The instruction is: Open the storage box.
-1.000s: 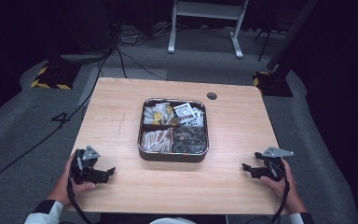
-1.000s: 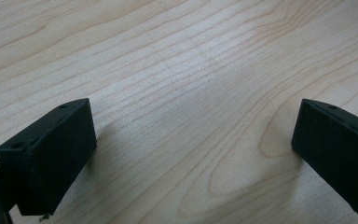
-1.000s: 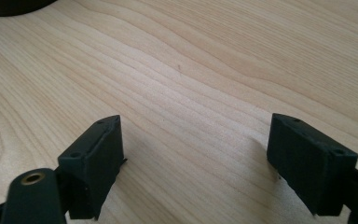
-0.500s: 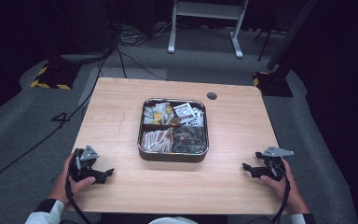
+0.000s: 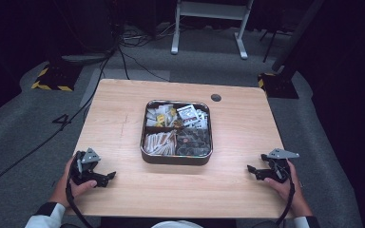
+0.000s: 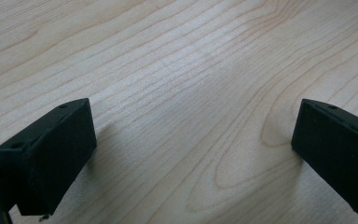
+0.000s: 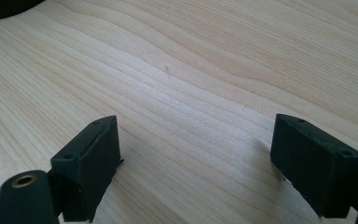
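A dark metal tray with several compartments stands in the middle of the wooden table; the compartments hold small packets and wrapped items. My left gripper rests at the near left of the table, held by a hand, well left of the tray. My right gripper rests at the near right, pointing toward the tray. In the left gripper view the left gripper stands open over bare wood. In the right gripper view the right gripper is open too, with nothing between its jaws.
A small dark round hole marks the table's far right. Beyond the table are a grey floor, black cables and a white metal stand. A dark curved edge shows at the top left of the right gripper view.
The left gripper has shifted slightly toward the near edge. The right gripper has barely moved.
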A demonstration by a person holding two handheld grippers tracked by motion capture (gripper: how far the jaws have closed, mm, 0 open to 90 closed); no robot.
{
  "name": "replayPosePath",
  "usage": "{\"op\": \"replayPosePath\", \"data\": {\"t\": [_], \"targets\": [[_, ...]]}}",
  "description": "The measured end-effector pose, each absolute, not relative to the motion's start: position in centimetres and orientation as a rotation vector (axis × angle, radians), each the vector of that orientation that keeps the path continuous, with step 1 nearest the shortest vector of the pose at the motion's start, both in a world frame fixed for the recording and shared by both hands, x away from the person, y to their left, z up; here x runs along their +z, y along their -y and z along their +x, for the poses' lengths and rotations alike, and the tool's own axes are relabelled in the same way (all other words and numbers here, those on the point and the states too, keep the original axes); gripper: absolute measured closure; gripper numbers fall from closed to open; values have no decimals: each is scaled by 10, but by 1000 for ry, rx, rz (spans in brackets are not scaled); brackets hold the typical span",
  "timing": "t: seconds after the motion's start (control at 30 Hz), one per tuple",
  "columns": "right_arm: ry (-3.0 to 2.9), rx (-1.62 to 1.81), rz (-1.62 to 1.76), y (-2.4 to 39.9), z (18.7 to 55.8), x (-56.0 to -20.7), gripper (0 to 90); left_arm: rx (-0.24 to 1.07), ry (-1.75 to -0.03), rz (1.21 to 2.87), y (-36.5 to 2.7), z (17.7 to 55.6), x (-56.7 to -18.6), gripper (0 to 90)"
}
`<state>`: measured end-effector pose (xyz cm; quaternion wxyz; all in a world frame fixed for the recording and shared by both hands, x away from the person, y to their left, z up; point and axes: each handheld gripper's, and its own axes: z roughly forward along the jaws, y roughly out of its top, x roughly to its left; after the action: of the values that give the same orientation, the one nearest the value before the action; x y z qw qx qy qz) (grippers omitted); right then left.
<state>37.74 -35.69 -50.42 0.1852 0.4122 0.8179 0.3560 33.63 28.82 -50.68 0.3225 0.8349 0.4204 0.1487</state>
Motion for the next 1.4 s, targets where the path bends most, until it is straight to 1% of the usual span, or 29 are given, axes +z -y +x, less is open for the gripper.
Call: {"op": "replayPosePath", "data": {"t": [0.13,0.2,0.3,0.77,1.4], "targets": [[-2309,1003,1159,357,378,-504,154,391,-1105,2191,-288,336,-507,1],[-2304,1001,1165,357,379,-503,186,390,-1106,2190,-288,336,-507,1],[-2304,1011,1157,354,380,-500,188,388,-1107,2189,-288,336,-507,1],[-2302,1075,1039,332,391,-463,208,392,-1114,2187,-289,335,-507,1],[-2290,1108,943,295,416,-435,239,392,-1114,2187,-289,335,-507,1]]}}
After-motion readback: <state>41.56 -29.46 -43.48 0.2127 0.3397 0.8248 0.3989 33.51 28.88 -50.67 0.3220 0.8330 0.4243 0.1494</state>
